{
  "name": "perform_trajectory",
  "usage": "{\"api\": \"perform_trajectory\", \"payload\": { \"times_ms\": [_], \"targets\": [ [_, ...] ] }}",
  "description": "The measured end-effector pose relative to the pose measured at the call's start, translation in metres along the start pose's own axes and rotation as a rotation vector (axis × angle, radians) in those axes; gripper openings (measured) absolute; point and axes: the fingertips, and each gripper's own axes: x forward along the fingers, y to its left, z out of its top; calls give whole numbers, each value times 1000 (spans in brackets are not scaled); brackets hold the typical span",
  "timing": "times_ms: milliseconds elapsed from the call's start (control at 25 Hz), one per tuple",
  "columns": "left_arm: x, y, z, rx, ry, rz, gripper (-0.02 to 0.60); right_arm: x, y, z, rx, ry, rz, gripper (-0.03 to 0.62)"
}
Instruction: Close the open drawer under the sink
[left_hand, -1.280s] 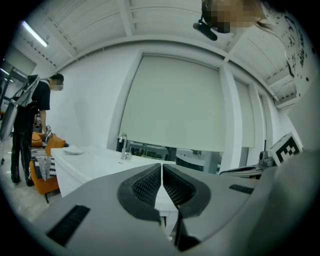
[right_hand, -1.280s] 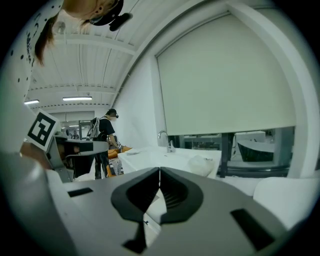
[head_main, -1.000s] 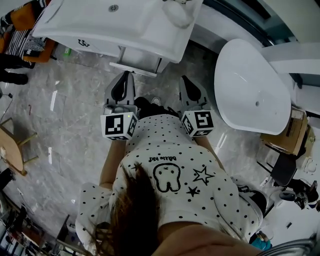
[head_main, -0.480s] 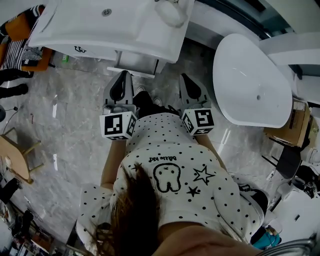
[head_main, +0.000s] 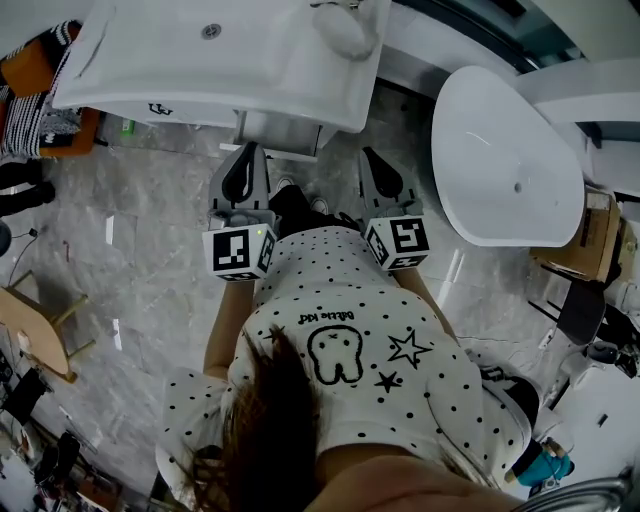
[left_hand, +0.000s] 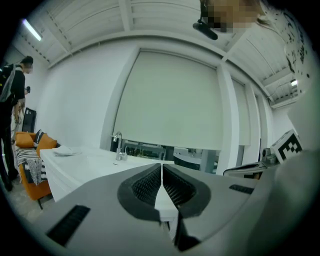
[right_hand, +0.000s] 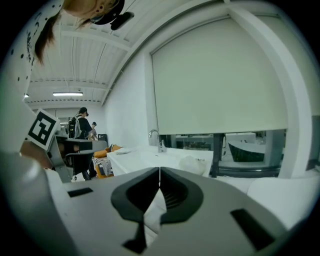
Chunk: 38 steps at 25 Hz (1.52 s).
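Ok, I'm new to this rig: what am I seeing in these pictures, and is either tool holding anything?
No robot: a person in a dotted white shirt carries a grey two-jaw gripper in each hand. The head view looks down: left gripper, right gripper, both aimed at the white drawer jutting from under the white rectangular washbasin; a white oval bathtub stands at the right. The two gripper views look along each gripper's jaws: both pairs are closed, holding nothing.
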Motion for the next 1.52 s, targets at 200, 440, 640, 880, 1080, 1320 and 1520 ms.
{"api": "perform_trajectory", "payload": {
  "times_ms": [200, 440, 640, 880, 1080, 1320, 1520],
  "targets": [
    [12, 30, 9, 25, 15, -21, 15, 27, 20, 12, -2, 15, -2, 14],
    [34, 72, 18, 28, 24, -45, 15, 60, 36, 19, 9, 27, -39, 14],
    [43, 89, 14, 17, 37, -60, 15, 69, 38, 12, 24, 47, -82, 14],
    [41, 104, 5, -7, 61, -59, 15, 79, 45, 9, 28, 63, -93, 14],
    [35, 114, 1, -29, 66, -39, 15, 85, 52, 9, 18, 70, -84, 14],
    [26, 122, -1, -39, 57, -13, 15, 90, 60, 10, 3, 71, -59, 15],
    [24, 128, 0, -42, 50, 2, 15, 95, 65, 12, -6, 69, -38, 14]
  ]
}}
